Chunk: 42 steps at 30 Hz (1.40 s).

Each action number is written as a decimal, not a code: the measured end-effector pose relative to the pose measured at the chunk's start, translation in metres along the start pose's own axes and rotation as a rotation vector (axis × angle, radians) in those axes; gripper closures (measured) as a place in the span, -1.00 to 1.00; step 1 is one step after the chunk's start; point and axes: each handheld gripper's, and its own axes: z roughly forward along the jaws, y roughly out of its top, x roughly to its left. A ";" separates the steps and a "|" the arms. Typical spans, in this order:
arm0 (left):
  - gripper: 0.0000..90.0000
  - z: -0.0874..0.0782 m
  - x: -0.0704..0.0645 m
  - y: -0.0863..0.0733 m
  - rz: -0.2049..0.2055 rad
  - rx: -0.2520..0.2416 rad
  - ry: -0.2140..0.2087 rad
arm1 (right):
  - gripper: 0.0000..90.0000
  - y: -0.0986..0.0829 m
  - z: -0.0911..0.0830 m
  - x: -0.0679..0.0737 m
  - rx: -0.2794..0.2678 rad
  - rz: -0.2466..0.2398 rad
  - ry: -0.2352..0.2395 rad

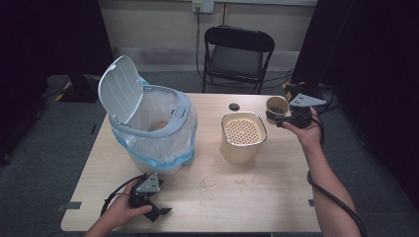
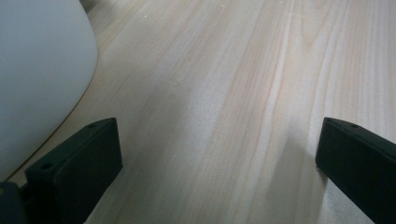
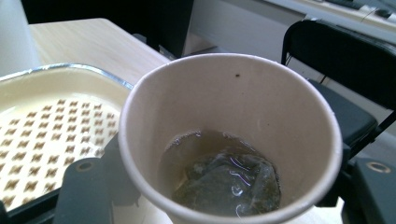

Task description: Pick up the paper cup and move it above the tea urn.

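Pale wood table (image 1: 257, 197) carries a lidded bin (image 1: 148, 128) and a strainer pot (image 1: 242, 136). Right claw (image 1: 284, 117) grips a paper cup (image 3: 229, 140) holding tea and a teabag beside the pot; tilting could spill it. Left claw (image 1: 158, 210) rests wide open, empty.

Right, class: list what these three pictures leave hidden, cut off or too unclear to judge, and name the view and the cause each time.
- Bottom of the bin, high view: its white liner clouds the brownish thing inside.
- Small dark round thing on the table, high view: too small to identify.
- Strainer pot, right gripper view: cut off by the left edge and the paper cup.
- Tea bag, right gripper view: murky liquid blurs it.
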 end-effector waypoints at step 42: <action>-1.00 0.000 0.000 0.000 0.008 -0.005 0.011 | -0.29 0.042 0.034 0.103 0.442 -1.768 -0.452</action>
